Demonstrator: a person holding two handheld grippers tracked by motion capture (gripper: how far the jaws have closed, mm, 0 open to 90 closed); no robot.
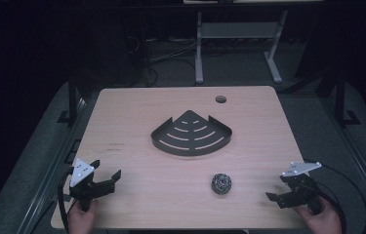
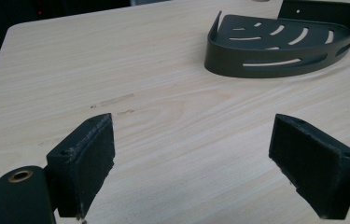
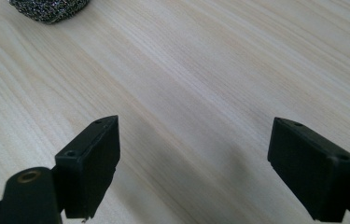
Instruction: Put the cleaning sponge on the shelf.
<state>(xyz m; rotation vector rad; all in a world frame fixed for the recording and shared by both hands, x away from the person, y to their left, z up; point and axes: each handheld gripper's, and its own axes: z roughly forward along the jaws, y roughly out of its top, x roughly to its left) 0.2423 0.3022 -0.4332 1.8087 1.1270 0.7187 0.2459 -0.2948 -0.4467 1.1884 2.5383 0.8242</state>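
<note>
A black quarter-round slotted metal shelf (image 1: pixel 191 133) lies flat at the middle of the wooden table (image 1: pixel 132 107); in the left gripper view the shelf (image 2: pixel 280 44) sits far ahead at the upper right. A grey steel-wool ball (image 1: pixel 221 183) rests nearer the front, right of centre, and its edge (image 3: pixel 49 8) peeks in at the top left of the right gripper view. My left gripper (image 1: pixel 106 170) (image 2: pixel 191 154) hovers open at the front left corner, with nothing between its jaws. At the front right corner my right gripper (image 1: pixel 278 188) (image 3: pixel 193 158) is also open, a short way right of the ball.
A round cable hole (image 1: pixel 220 99) is cut in the table's far edge. Behind the table stands a white desk frame (image 1: pixel 200 48), with cables on the dark floor. Each gripper trails a black cable (image 1: pixel 356 195) off the front corners.
</note>
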